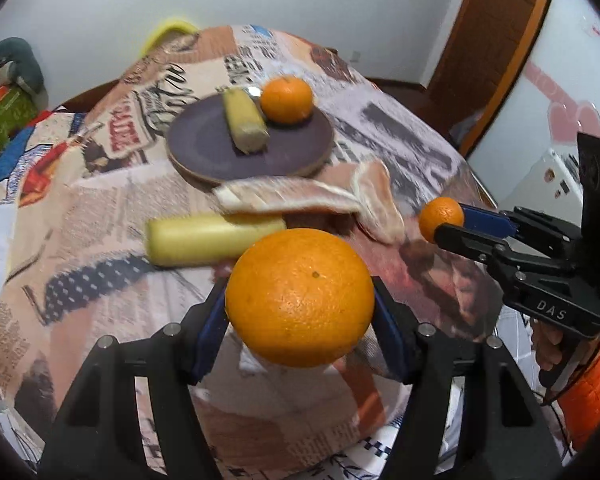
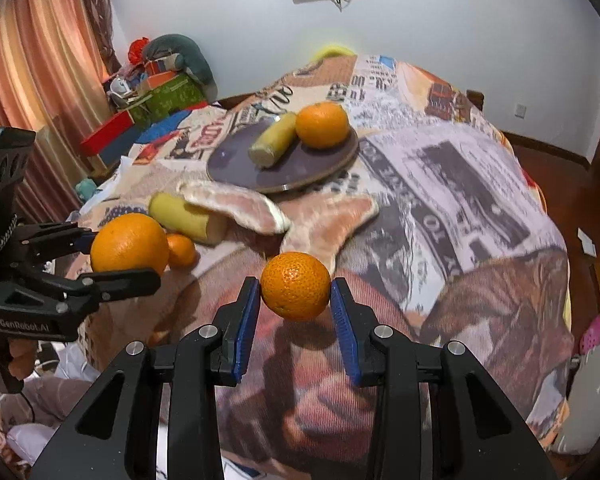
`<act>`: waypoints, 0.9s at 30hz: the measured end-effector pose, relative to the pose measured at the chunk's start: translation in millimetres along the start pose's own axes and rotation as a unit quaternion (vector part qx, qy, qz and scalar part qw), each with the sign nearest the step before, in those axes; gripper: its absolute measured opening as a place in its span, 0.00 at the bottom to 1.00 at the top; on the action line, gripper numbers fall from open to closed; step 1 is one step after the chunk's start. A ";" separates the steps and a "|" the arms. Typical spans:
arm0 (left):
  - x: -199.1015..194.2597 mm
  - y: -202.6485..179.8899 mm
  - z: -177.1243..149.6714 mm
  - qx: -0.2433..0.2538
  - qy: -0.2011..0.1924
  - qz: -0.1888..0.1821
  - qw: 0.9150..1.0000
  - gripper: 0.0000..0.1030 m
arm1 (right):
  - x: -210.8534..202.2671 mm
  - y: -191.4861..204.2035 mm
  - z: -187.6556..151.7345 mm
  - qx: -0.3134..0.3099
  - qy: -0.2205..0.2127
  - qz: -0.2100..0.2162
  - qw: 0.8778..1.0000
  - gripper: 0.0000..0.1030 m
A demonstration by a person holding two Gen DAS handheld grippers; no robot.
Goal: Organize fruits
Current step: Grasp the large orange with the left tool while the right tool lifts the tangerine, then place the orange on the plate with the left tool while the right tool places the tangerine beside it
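My left gripper (image 1: 300, 300) is shut on a large orange (image 1: 300, 296) and holds it above the near part of the table; it also shows in the right wrist view (image 2: 129, 244). My right gripper (image 2: 295, 292) is shut on a small mandarin (image 2: 295, 285), seen at the right in the left wrist view (image 1: 440, 216). A dark round plate (image 1: 204, 148) further back holds a mandarin (image 1: 286, 98) and a yellow banana piece (image 1: 246, 120). Another banana piece (image 1: 208, 238) lies on the cloth. A small mandarin (image 2: 182, 250) lies beside it.
Pinkish pomelo peel pieces (image 1: 300, 198) lie between the plate and the grippers. The round table has a printed cloth (image 2: 440, 184). Boxes and clutter (image 2: 156, 88) stand at the far left by a curtain. A door (image 1: 496, 40) is at the right.
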State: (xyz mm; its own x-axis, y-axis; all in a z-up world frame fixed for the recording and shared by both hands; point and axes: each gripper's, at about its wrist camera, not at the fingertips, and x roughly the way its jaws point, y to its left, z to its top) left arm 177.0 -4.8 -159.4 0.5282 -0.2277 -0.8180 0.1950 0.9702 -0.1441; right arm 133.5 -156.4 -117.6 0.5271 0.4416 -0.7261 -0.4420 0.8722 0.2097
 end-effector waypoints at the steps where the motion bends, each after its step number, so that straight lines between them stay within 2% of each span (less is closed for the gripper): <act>1: -2.2 3.5 3.2 -0.003 -0.005 0.002 1.000 0.64 | 0.0 0.9 3.2 -0.002 -0.004 -0.001 1.000 0.32; 7: -13.0 25.5 29.4 -0.013 -0.042 0.023 0.999 0.64 | 1.6 4.3 29.8 -0.011 -0.029 0.000 1.000 0.32; 14: -10.2 49.7 61.8 -0.027 -0.066 0.038 0.997 0.64 | 12.0 3.5 58.9 -0.023 -0.046 -0.001 0.999 0.32; 20: 4.4 68.0 87.4 -0.034 -0.075 0.050 0.995 0.64 | 25.8 -1.7 78.7 -0.029 -0.051 -0.005 0.998 0.33; 27: 35.6 84.4 110.8 -0.041 -0.067 0.054 0.995 0.64 | 48.6 -11.3 95.0 -0.031 -0.043 -0.009 0.999 0.33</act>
State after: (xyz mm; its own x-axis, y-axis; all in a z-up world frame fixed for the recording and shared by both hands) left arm 303.8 59.7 -138.9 0.6491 -0.1251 -0.7503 0.0650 0.9919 -0.1092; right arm 233.0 -124.8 -93.0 0.5941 0.4448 -0.6703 -0.4751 0.8664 0.1537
